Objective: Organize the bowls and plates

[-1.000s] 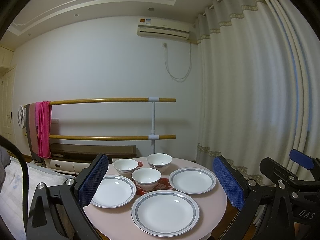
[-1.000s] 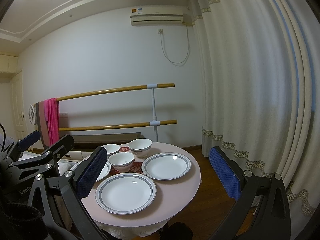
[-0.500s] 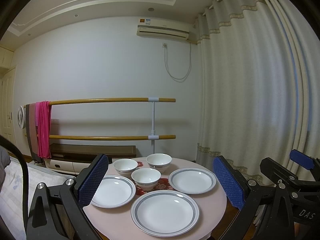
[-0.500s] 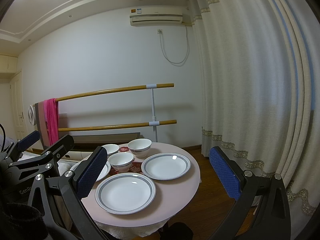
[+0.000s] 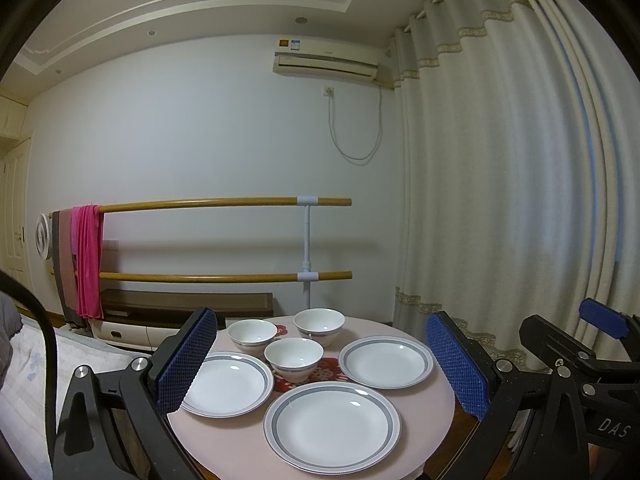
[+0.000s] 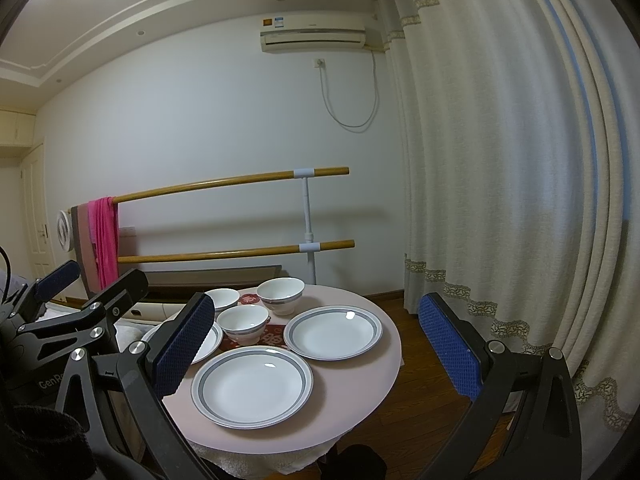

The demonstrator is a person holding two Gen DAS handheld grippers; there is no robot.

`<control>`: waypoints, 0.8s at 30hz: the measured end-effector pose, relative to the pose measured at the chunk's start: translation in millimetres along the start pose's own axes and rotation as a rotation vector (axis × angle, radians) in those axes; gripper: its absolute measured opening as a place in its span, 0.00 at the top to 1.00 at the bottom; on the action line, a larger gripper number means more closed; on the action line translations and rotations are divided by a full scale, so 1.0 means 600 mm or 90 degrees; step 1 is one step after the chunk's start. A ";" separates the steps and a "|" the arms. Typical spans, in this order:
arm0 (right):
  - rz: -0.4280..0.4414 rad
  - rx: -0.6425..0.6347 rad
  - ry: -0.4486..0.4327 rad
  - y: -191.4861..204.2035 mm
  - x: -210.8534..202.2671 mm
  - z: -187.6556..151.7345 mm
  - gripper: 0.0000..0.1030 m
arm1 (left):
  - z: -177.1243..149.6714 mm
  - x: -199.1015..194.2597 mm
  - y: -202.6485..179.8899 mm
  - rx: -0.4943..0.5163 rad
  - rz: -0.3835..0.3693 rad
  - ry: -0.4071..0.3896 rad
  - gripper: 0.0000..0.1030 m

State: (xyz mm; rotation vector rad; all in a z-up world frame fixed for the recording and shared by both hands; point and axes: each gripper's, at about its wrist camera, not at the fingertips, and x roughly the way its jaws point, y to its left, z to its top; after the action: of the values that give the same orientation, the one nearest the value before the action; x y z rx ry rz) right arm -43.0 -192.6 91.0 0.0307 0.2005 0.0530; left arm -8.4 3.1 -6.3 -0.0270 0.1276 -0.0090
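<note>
Three white grey-rimmed ceramic plates point(image 5: 331, 426) and three white ceramic bowls point(image 5: 293, 357) look stiff, glazed, slippery and breakable. Pinching each at its rim seems safest. Both the left gripper point(image 5: 320, 364) and right gripper point(image 6: 316, 346) hover spread wide, holding nothing.

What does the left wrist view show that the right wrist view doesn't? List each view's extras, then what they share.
Only the left wrist view: the left plate almost whole, and the right gripper at its edge.
Only the right wrist view: wooden floor beside the table, and the left gripper.
Both: three plates, three bowls, ballet barre, curtain.
</note>
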 end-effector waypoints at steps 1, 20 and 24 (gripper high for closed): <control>0.000 0.000 0.001 0.000 0.000 0.000 0.00 | 0.000 0.001 0.000 0.000 0.000 0.000 0.01; 0.001 -0.003 0.007 0.001 0.009 -0.003 0.00 | -0.006 0.004 0.005 0.002 0.000 0.005 0.01; 0.000 -0.008 0.013 0.001 0.019 -0.007 0.00 | -0.008 0.013 0.009 0.001 -0.006 0.011 0.01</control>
State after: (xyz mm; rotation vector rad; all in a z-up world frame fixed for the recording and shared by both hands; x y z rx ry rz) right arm -32.5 -191.2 84.4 0.0174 0.2210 0.0538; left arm -1.3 8.3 -12.0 -0.0266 0.1441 -0.0191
